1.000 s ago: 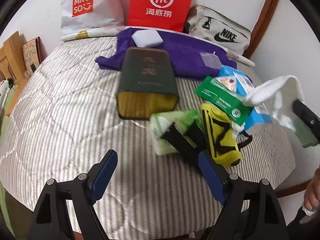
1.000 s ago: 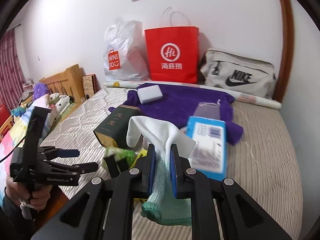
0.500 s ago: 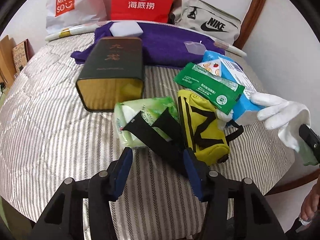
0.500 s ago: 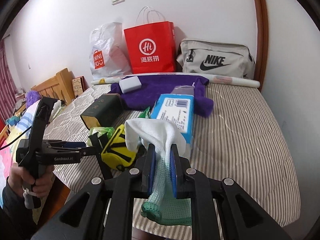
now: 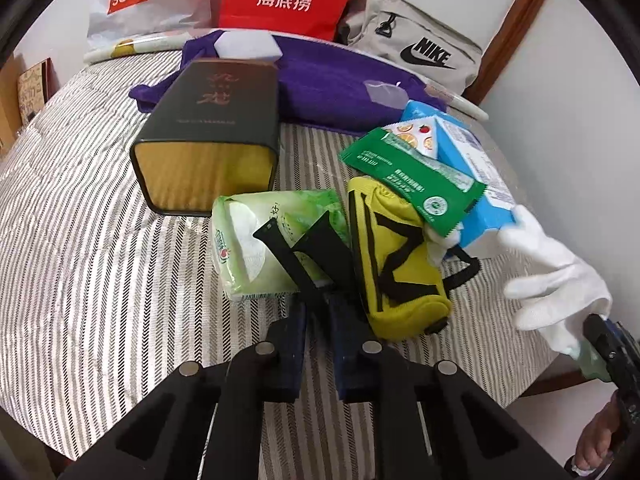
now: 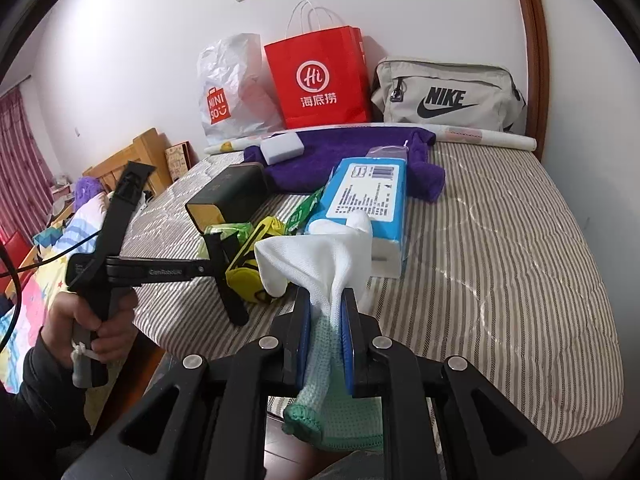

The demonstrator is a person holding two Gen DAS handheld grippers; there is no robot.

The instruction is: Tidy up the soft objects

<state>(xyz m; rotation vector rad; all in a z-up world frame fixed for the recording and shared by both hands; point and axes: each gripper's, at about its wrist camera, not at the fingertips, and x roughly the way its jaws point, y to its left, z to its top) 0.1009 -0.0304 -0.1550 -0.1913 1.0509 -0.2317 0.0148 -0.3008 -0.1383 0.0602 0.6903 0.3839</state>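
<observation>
Left claw (image 5: 318,320) has just closed on the black strap (image 5: 304,252) beside the yellow pouch (image 5: 394,256); right claw (image 6: 326,320) clamps a white glove (image 6: 320,256). Next, likely lifting the strap clear.

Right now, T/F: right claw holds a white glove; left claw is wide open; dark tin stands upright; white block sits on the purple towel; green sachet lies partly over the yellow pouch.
1. True: right claw is shut on the white glove.
2. False: left claw has just closed on a black strap.
3. False: dark tin lies on its side.
4. True: white block, purple towel.
5. True: green sachet, yellow pouch.
</observation>
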